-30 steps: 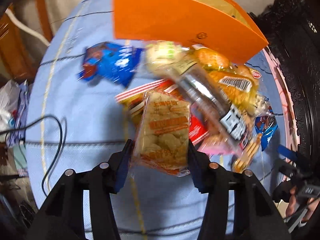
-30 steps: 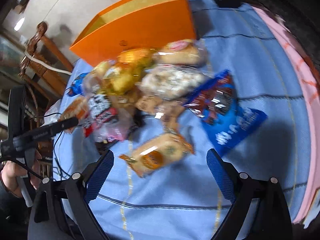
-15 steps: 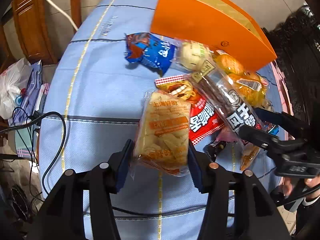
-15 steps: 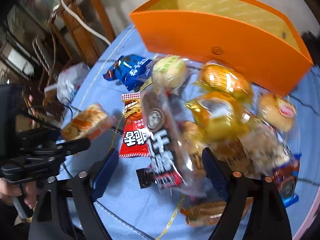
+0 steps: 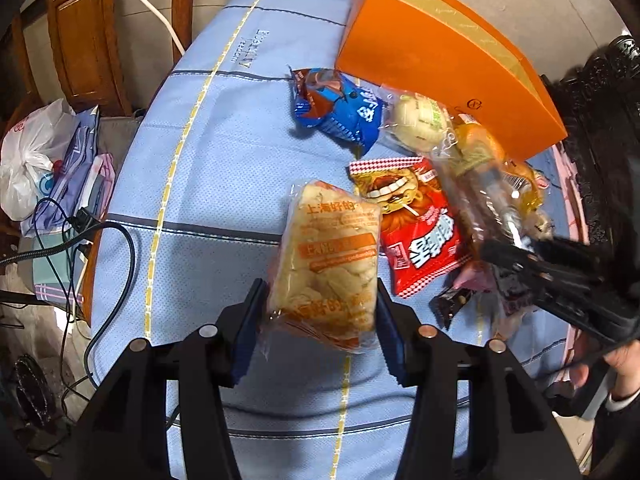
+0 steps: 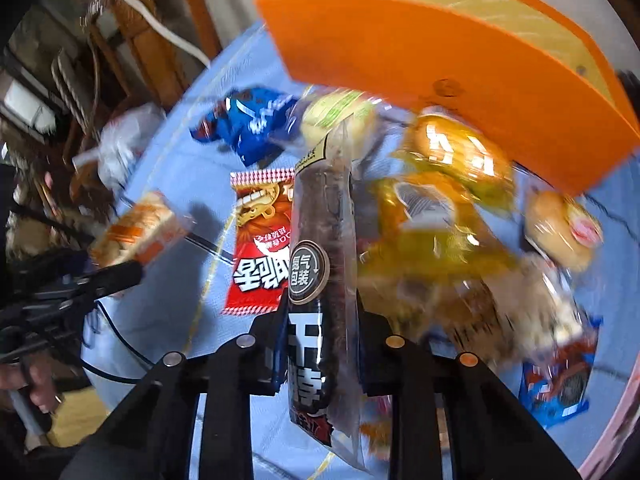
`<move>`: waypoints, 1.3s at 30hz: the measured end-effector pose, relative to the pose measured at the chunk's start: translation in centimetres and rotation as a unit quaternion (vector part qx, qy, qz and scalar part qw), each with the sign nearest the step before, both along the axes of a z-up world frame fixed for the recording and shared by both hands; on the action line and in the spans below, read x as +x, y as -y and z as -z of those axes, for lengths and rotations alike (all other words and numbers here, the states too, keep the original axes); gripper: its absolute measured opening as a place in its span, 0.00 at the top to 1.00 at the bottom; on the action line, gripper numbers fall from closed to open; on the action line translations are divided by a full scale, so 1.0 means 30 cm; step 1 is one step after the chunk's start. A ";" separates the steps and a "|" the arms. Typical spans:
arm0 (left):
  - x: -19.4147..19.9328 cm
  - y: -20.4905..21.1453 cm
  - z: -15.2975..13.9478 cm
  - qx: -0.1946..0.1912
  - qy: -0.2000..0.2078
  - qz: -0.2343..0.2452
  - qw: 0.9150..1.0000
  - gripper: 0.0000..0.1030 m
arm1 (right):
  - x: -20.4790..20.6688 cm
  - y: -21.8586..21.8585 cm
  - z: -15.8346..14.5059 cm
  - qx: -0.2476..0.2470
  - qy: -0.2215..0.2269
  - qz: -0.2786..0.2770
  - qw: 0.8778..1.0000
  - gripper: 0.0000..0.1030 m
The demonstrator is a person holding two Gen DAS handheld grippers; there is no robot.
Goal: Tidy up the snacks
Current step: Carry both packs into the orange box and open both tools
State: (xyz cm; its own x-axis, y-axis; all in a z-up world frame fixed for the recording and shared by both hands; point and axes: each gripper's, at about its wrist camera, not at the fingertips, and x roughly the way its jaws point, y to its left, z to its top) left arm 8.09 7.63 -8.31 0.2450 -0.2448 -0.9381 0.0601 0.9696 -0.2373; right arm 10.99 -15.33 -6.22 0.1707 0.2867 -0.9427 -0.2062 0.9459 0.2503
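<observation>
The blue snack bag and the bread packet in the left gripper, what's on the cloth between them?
Nothing: in the left wrist view, only bare blue tablecloth lies between the blue snack bag and the bread packet.

Orange box (image 5: 420,60); light blue tablecloth (image 5: 224,168) lined yellow and grey; red packet (image 5: 416,224) edged in checks; blue packet (image 5: 340,112); orange-printed bread pack (image 5: 328,264); dark brown pack (image 6: 320,280).
</observation>
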 end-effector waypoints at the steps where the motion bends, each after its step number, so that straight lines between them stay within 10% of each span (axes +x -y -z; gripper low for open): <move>1: 0.000 0.003 -0.009 -0.002 0.003 0.001 1.000 0.51 | -0.019 0.017 -0.021 0.012 0.007 0.006 1.000 0.75; 14: 0.079 0.125 -0.252 -0.033 0.081 0.043 0.995 0.50 | -0.145 0.246 -0.285 0.057 0.112 0.080 0.989 0.74; 35: 0.612 0.452 -0.546 -0.059 0.158 0.069 0.983 0.50 | 0.431 0.410 -0.502 0.022 0.235 0.114 0.965 0.72; 39: 0.698 0.472 -0.512 -0.056 0.151 0.028 0.987 0.08 | 0.511 0.441 -0.454 0.002 0.233 0.137 0.963 0.55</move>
State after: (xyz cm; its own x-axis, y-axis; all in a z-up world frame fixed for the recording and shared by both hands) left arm 29.02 -6.53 7.04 0.4924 -0.3637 -0.7907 0.1966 0.9315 -0.3061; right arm 26.32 -28.56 7.41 0.6450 0.1750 -0.7439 -0.0403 0.9799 0.1956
